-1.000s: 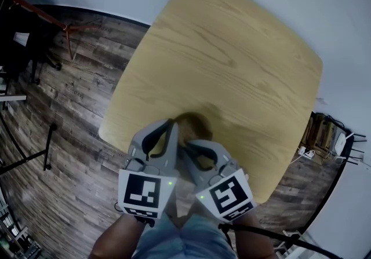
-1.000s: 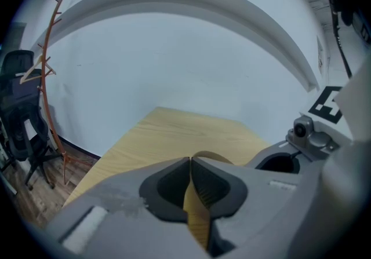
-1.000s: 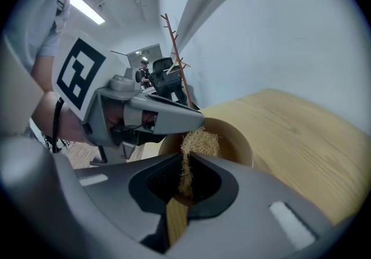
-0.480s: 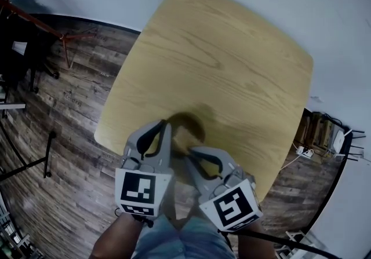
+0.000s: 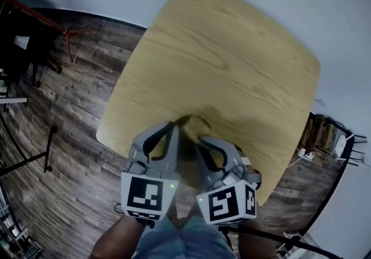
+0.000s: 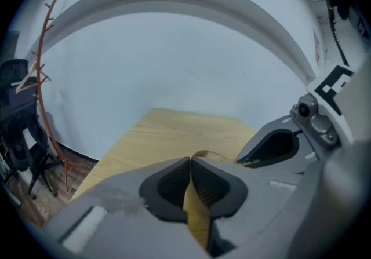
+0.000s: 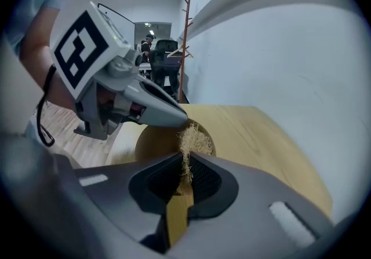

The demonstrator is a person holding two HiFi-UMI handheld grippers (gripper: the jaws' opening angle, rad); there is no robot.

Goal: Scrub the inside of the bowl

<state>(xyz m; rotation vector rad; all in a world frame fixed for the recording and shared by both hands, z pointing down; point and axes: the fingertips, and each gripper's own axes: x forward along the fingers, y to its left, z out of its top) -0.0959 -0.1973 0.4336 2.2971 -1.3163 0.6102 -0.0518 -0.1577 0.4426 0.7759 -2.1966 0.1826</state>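
**Bowl (image 5: pixel 192 123) pinned by rim, scrubber (image 7: pixel 191 139) pushed inside**

Head view: looks down on a light wood table (image 5: pixel 232 55) over a dark plank floor (image 5: pixel 75 113). Finds the bowl near the table's near edge, mostly hidden under both tools. Shows the left gripper (image 5: pixel 173 130) reaching to the bowl's left side. Shows the right gripper (image 5: pixel 202 143) just beside it w/ tips over the bowl. Has both marker cubes turned toward the camera. Can't read either grip from up here.

Left gripper view: shows the left gripper clenched on the bowl's thin wooden wall, seen edge-on btwn the pads. Puts the right gripper close at right, tip dipping past the rim. Takes in the table top beyond, then a pale wall (image 6: pixel 174 66) and a dark chair (image 6: pixel 17 110) at far left.

Right gripper view: shows the right gripper clamped on the straw-coloured, fibrous scrubber, w/ the tuft poking out past the tips into the bowl's opening. Catches the left gripper coming in from upper left, tip on the rim right next to the tuft. Places the bowl upright on the table, near its edge. Leaves a room w/ ceiling lights in the bkgd, too small to detail.
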